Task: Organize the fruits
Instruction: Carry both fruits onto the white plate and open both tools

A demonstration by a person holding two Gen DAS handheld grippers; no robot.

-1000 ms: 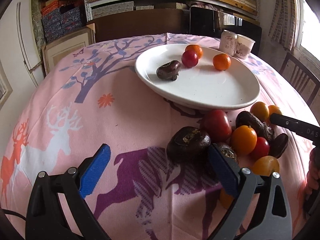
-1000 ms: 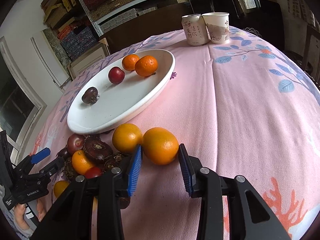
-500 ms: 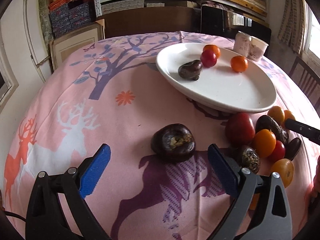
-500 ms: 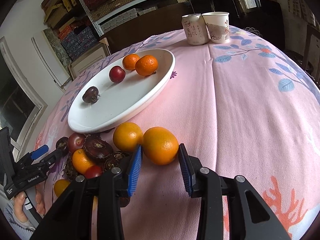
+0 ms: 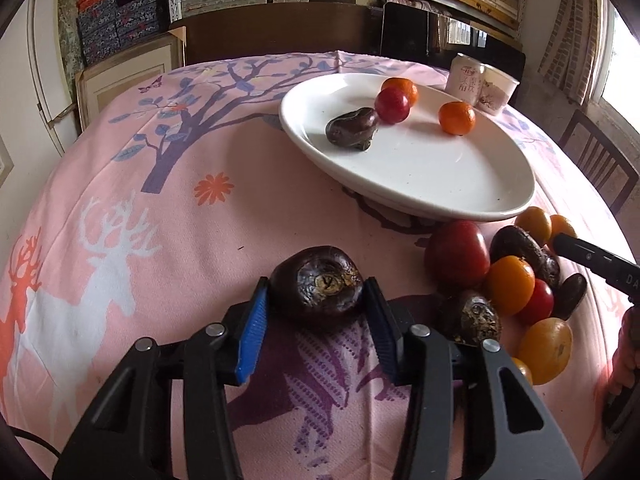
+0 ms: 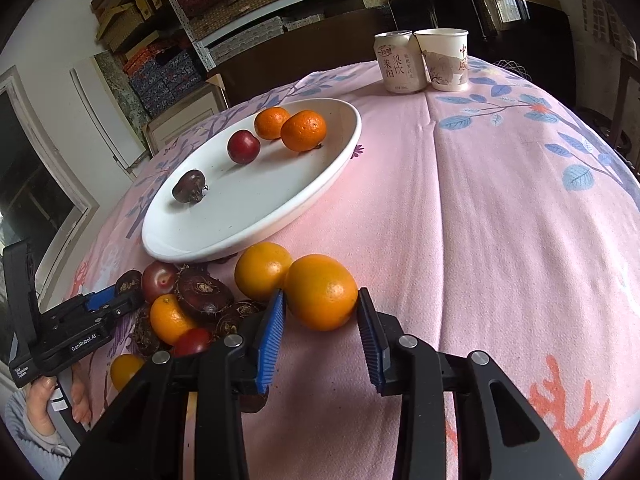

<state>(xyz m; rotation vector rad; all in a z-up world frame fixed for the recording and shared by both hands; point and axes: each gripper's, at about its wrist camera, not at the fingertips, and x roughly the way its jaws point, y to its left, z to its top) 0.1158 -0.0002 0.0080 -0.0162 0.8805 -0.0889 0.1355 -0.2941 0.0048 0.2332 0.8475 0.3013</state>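
Two grippers, both clamped on fruit resting on the pink printed cloth. My left gripper pinches a wrinkled, dark-brown round fruit between ribbed blue pads; my right gripper squeezes a smooth, dimpled orange. Both lie near the glossy white oval plate, beside the mixed pile.

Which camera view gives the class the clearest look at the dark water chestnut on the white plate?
The left wrist view: the water chestnut is nearer and unobstructed on the plate. The right wrist view shows it smaller, farther away.
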